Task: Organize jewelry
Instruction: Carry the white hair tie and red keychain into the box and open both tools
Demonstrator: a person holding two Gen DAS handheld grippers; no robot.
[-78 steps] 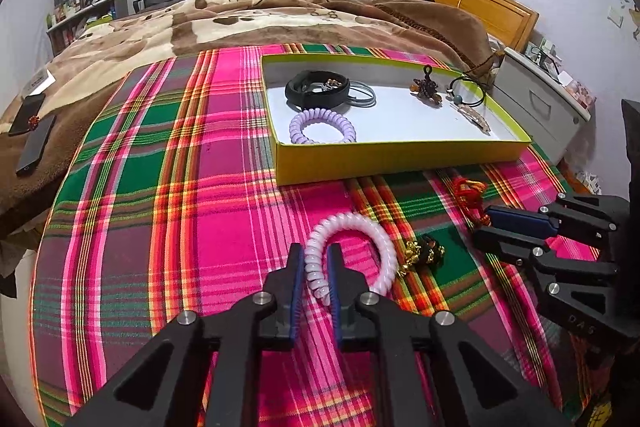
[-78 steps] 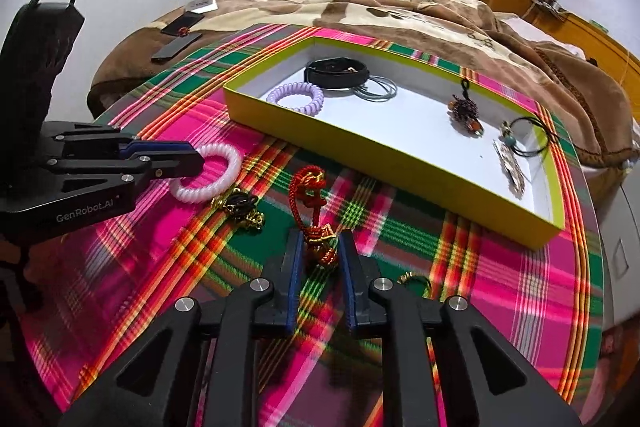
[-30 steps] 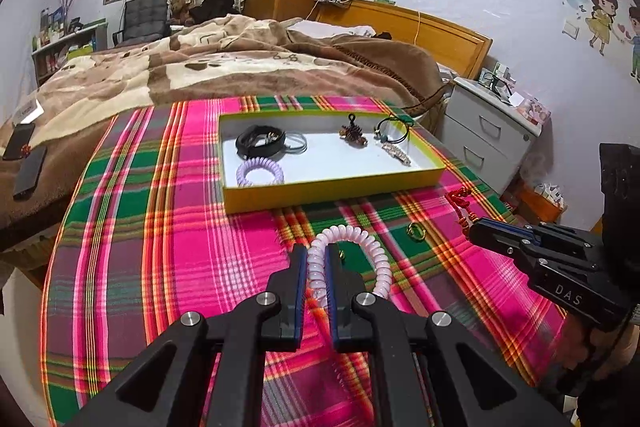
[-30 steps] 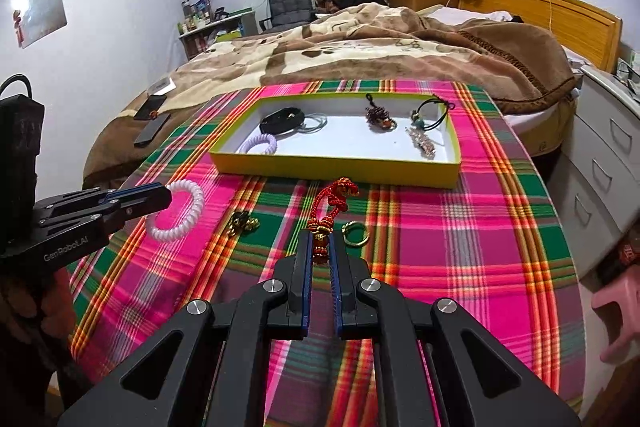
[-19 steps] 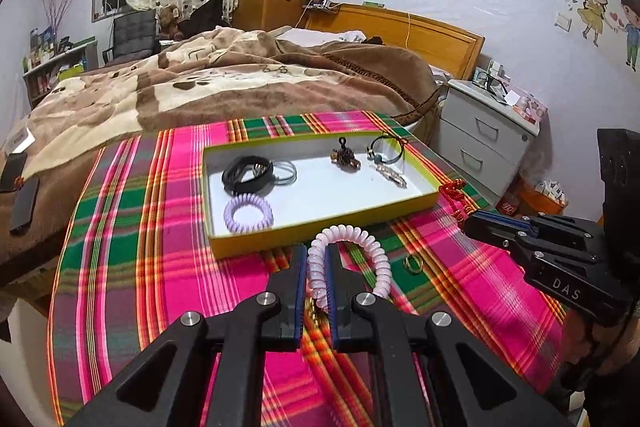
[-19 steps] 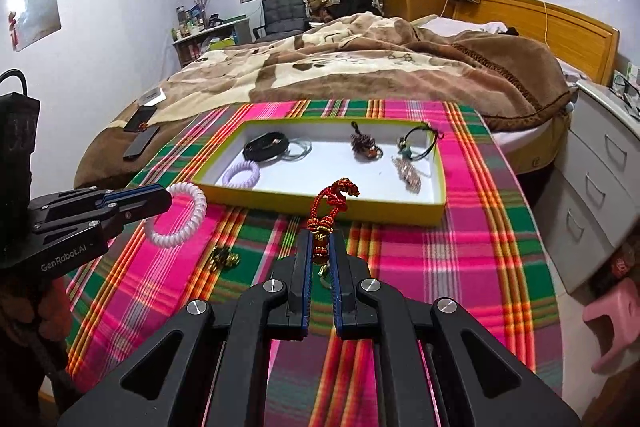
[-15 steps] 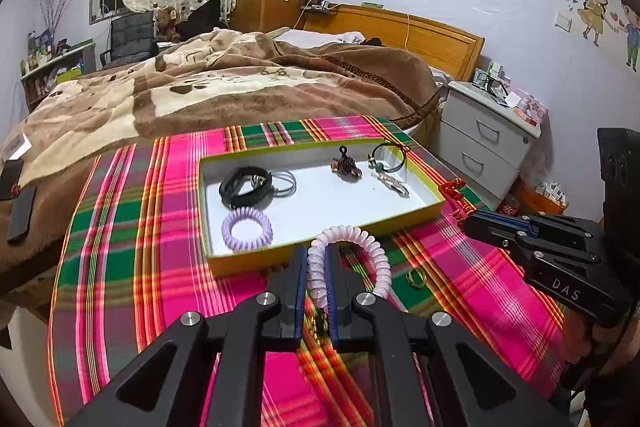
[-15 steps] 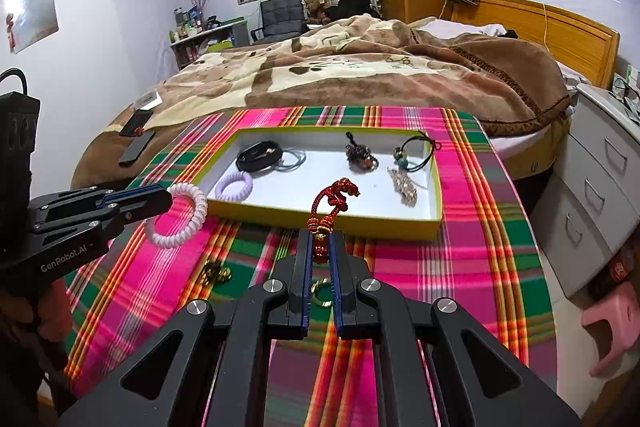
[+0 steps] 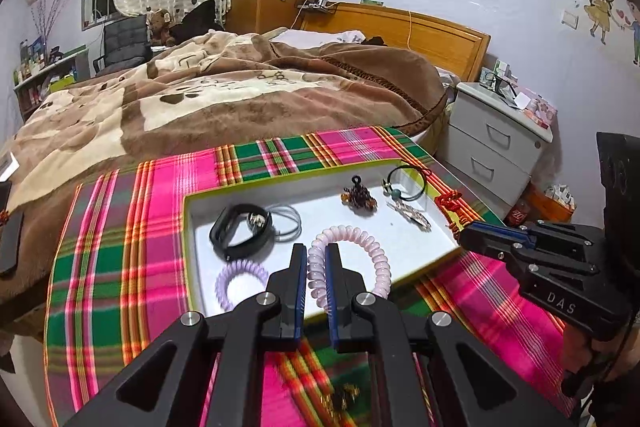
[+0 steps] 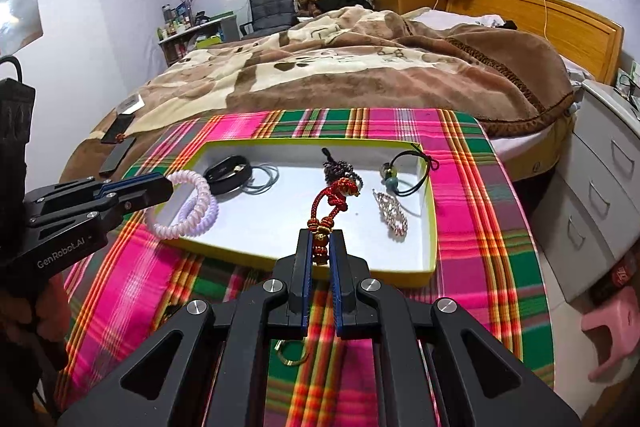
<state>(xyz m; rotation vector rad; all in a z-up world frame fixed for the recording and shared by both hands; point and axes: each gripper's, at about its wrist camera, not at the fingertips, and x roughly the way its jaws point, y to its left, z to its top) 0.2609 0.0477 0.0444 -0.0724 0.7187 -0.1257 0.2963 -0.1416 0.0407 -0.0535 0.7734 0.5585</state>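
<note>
The landmark is the yellow-walled box [image 9: 434, 261] with a white floor, lying on the plaid cloth [image 9: 116, 239] that covers the tabletop.

Left tool [image 9: 316, 259]: jaws closed tight on a pale pink spiral hair tie [image 9: 362, 241], gripped by one side of its loop. The tie hangs clear above the near part of the box floor, its free side extending to the right of the jaws. In the right wrist view the same tool [image 10: 166, 187] sits over the box's left end with the tie [image 10: 188, 211] dangling from its tip.

Right tool [image 10: 320, 247]: jaws nearly shut, pinching the beaded lower end of a red knotted cord charm [image 10: 334, 201]. The charm stands upward from the jaws, above the near wall of the box. In the left wrist view this tool [image 9: 468, 233] is at the box's right end, with the red charm [image 9: 450, 203] just beyond its tip.

Inside the box: a lilac spiral hair tie [image 9: 240, 277] at the near left corner; a black band [image 9: 240, 233] behind it, touching a thin grey elastic ring [image 9: 286, 223]; a dark beaded clip [image 9: 358, 195] near the far wall; a black elastic with beads [image 9: 404, 181] at the far right corner; a rhinestone clip [image 10: 390, 213] in front of that.

Outside the box, on the cloth in front of its near wall: a gold ring [image 10: 292, 351], partly hidden under the right tool, and a small gold item [image 9: 344, 395], blurred.

Behind the box, a bed with a brown blanket [image 9: 224, 95].
</note>
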